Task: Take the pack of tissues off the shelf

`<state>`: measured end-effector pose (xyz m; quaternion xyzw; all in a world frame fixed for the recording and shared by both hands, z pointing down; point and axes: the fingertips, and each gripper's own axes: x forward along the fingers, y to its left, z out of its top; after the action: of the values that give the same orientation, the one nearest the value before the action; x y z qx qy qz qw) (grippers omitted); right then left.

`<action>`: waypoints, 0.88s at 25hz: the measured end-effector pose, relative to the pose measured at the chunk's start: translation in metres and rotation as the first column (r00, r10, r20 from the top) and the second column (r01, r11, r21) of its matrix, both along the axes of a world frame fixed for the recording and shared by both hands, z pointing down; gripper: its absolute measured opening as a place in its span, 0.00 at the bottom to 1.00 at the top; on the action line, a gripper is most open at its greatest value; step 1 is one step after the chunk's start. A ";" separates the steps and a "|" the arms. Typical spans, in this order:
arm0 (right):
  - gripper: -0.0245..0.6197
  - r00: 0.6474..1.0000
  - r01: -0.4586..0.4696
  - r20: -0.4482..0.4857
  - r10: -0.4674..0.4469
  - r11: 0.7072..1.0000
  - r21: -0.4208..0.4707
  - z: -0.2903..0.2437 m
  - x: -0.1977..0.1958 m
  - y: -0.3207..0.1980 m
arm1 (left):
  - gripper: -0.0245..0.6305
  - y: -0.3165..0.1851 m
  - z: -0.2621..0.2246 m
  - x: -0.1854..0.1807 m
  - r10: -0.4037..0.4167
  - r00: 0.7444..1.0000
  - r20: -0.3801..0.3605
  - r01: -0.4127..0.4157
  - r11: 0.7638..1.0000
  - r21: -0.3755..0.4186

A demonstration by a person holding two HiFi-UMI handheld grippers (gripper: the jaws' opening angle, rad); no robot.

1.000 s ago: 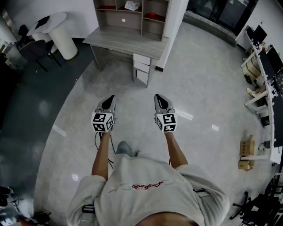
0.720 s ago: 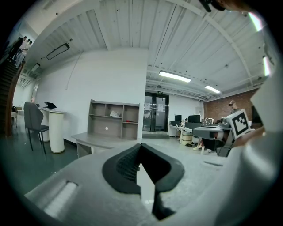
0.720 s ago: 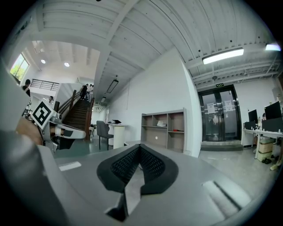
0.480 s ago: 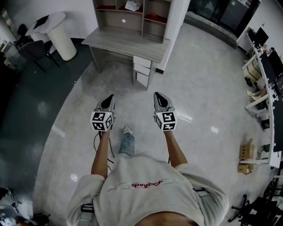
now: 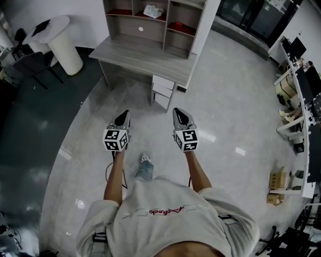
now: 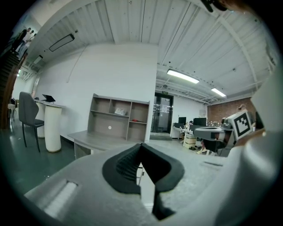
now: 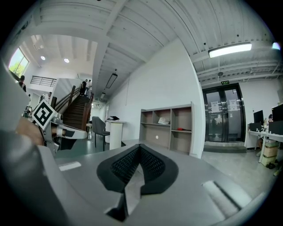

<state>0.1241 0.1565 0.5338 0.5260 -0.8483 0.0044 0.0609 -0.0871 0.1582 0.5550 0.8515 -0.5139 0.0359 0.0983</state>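
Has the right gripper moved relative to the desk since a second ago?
Yes: the right gripper is nearer the desk; the gap between them has shrunk.

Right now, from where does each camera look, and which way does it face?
Head view: on the person's head, steeply down at floor and desk; shows both arms, left gripper, right gripper.
Left gripper view: on that gripper, facing the shelf unit along shut jaws; right gripper at right.
Right gripper view: likewise; left gripper at left.
All share the pack of tissues.
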 end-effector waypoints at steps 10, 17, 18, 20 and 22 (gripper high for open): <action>0.05 1.000 -0.024 -0.020 0.024 0.999 0.022 -0.024 -0.038 -0.128 | 0.04 -0.130 -0.012 -0.039 0.016 0.999 -0.034 -0.016 1.000 0.000; 0.05 0.999 -0.039 -0.030 0.040 0.999 0.036 -0.029 -0.054 -0.185 | 0.04 -0.191 -0.016 -0.050 0.045 0.998 -0.037 -0.044 0.999 0.013; 0.05 0.999 -0.041 -0.030 0.042 0.999 0.035 -0.028 -0.056 -0.190 | 0.04 -0.197 -0.016 -0.052 0.049 0.998 -0.034 -0.049 0.999 0.012; 0.05 0.998 -0.046 -0.031 0.047 0.999 0.029 -0.025 -0.059 -0.197 | 0.04 -0.207 -0.013 -0.054 0.058 0.998 -0.027 -0.058 0.998 0.009; 0.05 0.998 -0.050 -0.034 0.050 0.999 0.015 -0.019 -0.060 -0.202 | 0.04 -0.214 -0.011 -0.055 0.064 0.998 -0.025 -0.064 0.998 0.004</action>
<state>0.0636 -0.0456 0.5150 0.5475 -0.8337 -0.0092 0.0715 -0.1425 -0.0563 0.5435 0.8681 -0.4850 0.0274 0.1024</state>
